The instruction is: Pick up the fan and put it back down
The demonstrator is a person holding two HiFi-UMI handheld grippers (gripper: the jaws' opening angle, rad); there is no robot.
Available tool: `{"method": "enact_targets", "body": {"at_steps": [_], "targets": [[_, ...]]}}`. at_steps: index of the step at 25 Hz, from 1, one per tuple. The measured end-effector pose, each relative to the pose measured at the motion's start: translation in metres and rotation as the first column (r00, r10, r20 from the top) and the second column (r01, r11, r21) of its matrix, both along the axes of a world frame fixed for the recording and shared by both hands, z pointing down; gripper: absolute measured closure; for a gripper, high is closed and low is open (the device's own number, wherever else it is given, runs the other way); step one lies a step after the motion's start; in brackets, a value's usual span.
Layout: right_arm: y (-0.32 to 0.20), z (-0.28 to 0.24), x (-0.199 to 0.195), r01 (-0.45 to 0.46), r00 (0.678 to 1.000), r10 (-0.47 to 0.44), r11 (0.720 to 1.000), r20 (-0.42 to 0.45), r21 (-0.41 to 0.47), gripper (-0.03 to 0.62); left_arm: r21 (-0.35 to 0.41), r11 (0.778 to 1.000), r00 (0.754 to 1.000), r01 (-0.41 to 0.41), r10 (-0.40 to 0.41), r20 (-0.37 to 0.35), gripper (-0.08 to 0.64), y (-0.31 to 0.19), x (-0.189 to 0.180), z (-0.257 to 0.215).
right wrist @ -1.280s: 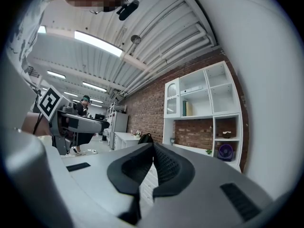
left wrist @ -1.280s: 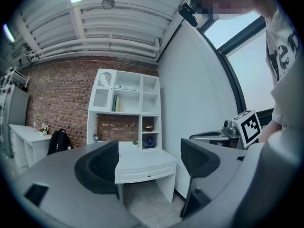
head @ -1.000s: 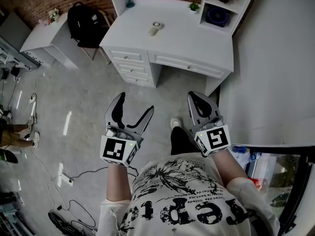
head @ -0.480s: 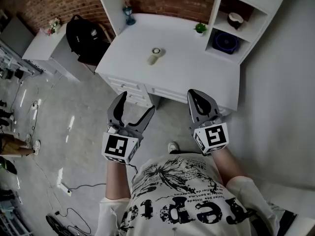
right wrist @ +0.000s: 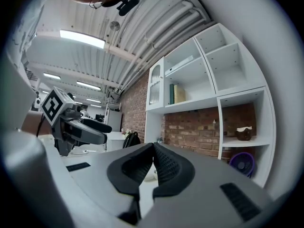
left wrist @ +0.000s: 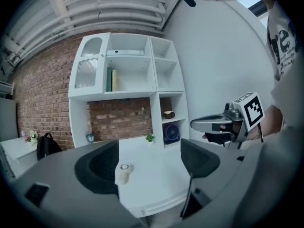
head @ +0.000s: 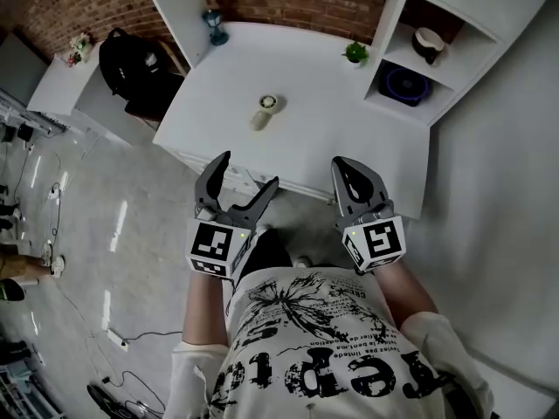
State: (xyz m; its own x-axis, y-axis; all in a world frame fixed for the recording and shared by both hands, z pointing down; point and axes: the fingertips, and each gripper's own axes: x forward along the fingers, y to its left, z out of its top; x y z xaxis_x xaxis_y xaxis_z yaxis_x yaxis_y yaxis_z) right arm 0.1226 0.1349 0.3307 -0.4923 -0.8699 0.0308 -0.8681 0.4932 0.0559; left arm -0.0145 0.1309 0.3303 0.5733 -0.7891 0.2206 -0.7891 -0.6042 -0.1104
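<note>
Cream and small, the hand fan point(head: 265, 112) lies flat on the white counter point(head: 341, 138) in the head view. Its round head points toward the brick wall and its handle toward the front-left corner, so its long axis runs slantwise. The left tongs point(head: 247, 171) hang over the counter's front edge, spread wide and empty. The right tongs point(head: 342, 166) are pressed closed, and both are well apart from the fan.

The left gripper view shows the fan between the spread jaws, far ahead on the counter and touched by nothing. A purple round fan point(left wrist: 171, 133) sits in a shelf cubby.

The right gripper view shows the jaws meeting, with nothing between them.
</note>
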Motion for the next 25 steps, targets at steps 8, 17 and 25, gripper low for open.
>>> {"method": "enact_targets", "body": {"at_steps": [8,17,25], "targets": [[-0.09,0.014,-0.01,-0.091,0.996,0.091,0.996,-0.016,-0.023,0.577,-0.068,0.994,0.995,-0.09,0.092,0.03,0.169,-0.116,-0.005,0.026],[-0.211,0.044,-0.021,-0.243,0.97,0.242,0.967,-0.022,-0.075,0.577,-0.266,0.941,0.967,-0.209,0.24,0.086,0.169,-0.257,-0.004,0.097],[-0.282,0.108,-0.021,-0.377,0.925,0.378,0.905,-0.034,-0.196,0.577,-0.522,0.824,0.948,-0.22,0.308,0.087,0.169,-0.335,-0.004,0.206]]}}
